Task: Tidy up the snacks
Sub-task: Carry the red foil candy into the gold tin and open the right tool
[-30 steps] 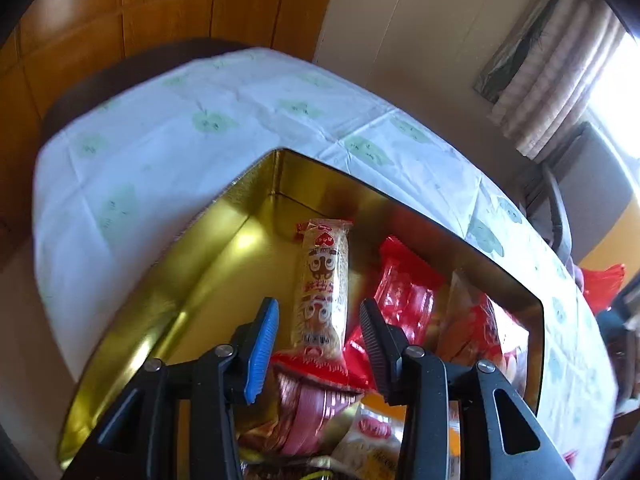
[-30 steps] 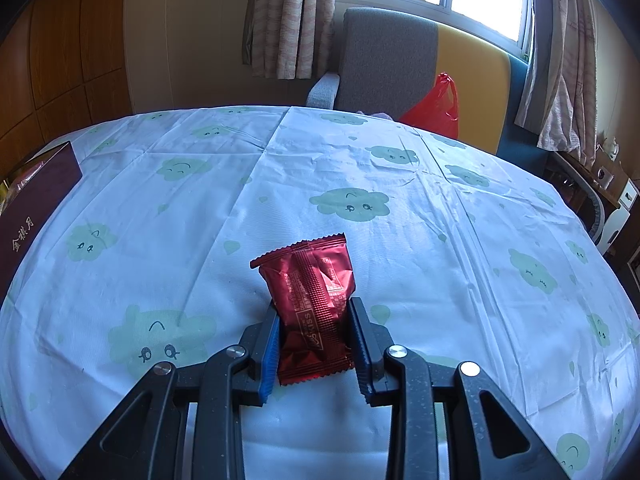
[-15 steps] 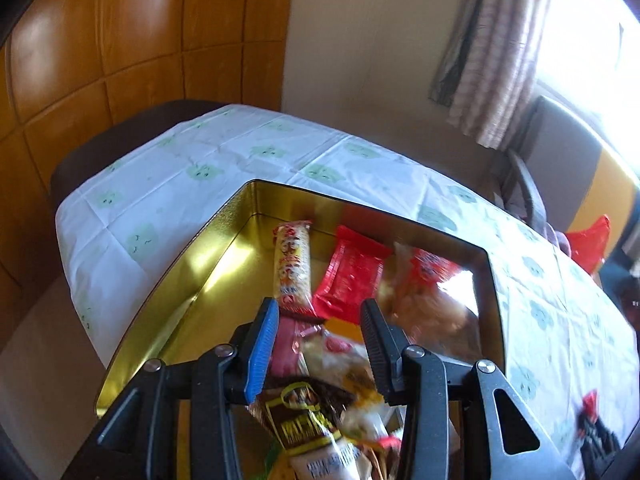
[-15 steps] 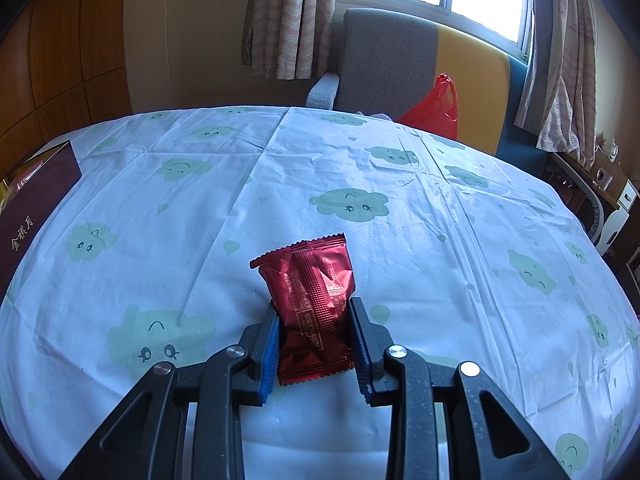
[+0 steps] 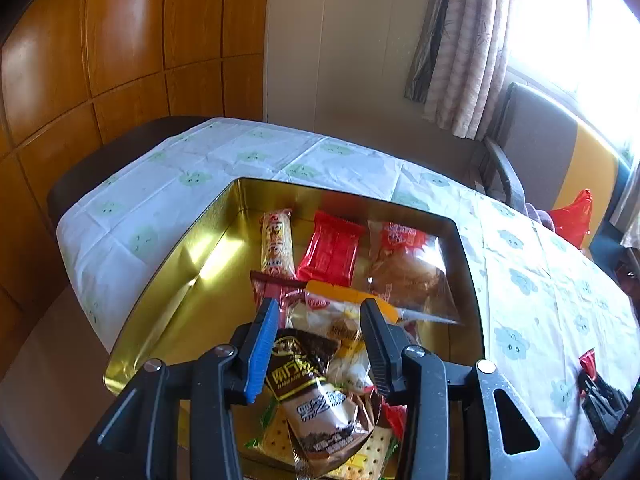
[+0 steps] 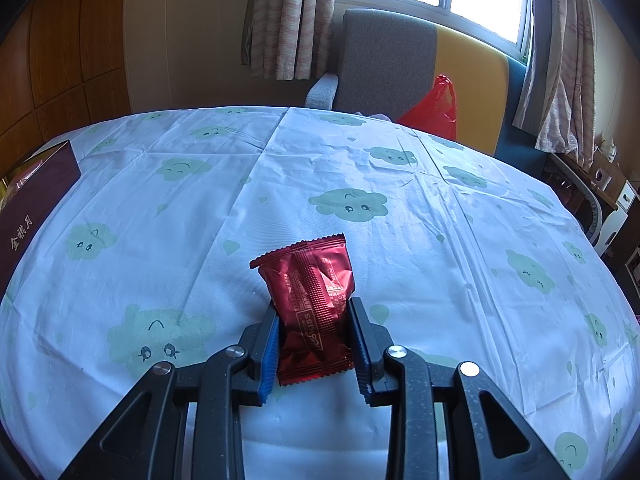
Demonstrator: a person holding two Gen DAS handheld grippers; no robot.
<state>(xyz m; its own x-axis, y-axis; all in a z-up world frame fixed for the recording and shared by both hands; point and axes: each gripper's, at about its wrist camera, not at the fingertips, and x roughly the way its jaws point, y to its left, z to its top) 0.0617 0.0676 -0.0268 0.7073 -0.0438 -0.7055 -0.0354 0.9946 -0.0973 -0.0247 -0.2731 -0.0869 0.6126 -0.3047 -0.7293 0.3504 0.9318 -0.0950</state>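
The dark red snack packet (image 6: 310, 312) is clamped in the right tool (image 6: 314, 344), long axis pointed away over the tabletop (image 6: 460, 240). The left tool (image 5: 320, 344) is held apart above the gold tin (image 5: 168, 280), nothing gripped.

A table (image 6: 400, 208) under a white cloth printed with green clouds fills the middle of both views. A gold tin (image 5: 168, 280) sits on it at lower centre of the left view, its maroon wall at the right view's left edge
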